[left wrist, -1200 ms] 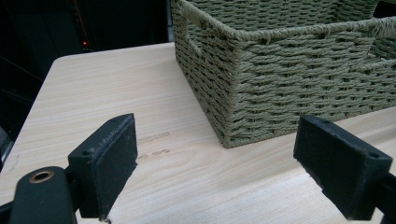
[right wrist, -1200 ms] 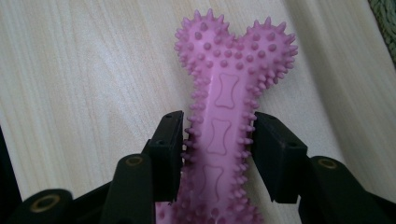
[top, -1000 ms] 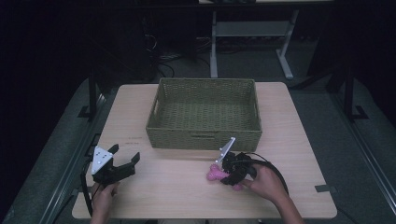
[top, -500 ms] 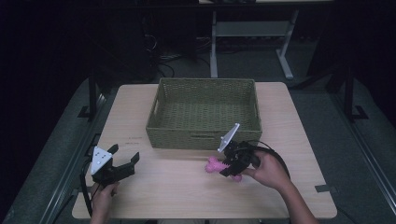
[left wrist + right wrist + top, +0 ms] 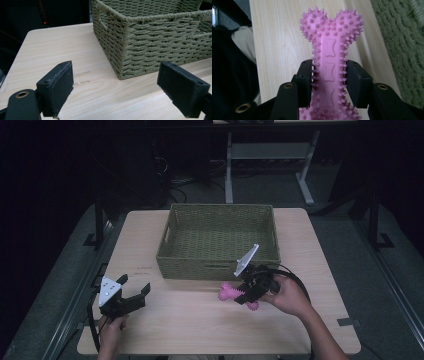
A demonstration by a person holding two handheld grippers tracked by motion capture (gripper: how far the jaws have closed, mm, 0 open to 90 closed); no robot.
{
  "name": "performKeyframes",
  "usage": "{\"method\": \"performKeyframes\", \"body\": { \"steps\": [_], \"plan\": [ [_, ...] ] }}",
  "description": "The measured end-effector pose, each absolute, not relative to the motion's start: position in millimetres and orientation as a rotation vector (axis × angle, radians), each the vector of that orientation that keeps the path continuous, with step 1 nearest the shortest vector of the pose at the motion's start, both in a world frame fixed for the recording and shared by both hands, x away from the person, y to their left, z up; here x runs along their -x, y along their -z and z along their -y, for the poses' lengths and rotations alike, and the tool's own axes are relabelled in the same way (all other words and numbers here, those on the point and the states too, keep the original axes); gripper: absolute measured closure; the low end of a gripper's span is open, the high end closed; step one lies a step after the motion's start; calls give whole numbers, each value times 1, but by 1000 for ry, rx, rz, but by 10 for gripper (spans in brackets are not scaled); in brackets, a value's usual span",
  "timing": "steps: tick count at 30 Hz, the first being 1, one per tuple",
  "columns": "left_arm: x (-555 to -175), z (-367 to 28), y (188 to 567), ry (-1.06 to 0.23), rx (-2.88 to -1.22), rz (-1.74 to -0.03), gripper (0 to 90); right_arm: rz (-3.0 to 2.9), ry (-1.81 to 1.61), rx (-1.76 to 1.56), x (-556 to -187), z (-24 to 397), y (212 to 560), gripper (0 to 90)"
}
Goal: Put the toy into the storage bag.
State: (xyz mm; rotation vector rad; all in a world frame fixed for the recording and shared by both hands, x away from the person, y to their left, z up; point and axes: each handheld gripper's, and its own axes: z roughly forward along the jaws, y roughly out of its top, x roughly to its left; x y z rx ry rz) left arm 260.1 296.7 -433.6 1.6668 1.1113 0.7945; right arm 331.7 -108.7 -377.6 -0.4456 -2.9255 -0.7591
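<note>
A lab: dark room, bare test table.

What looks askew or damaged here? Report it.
Nothing stands out. The woven basket sits square and intact on the table; the right claw grips the pink spiky bone toy evenly at its shaft.
</note>
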Motion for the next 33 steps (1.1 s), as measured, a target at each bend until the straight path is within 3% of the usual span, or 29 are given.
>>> {"method": "performKeyframes", "body": {
  "steps": [33],
  "plan": [
    [-262,-301,433,-794,-1645,-1115,130,2947,832,425,-361,112,318,580]
  ]
}}
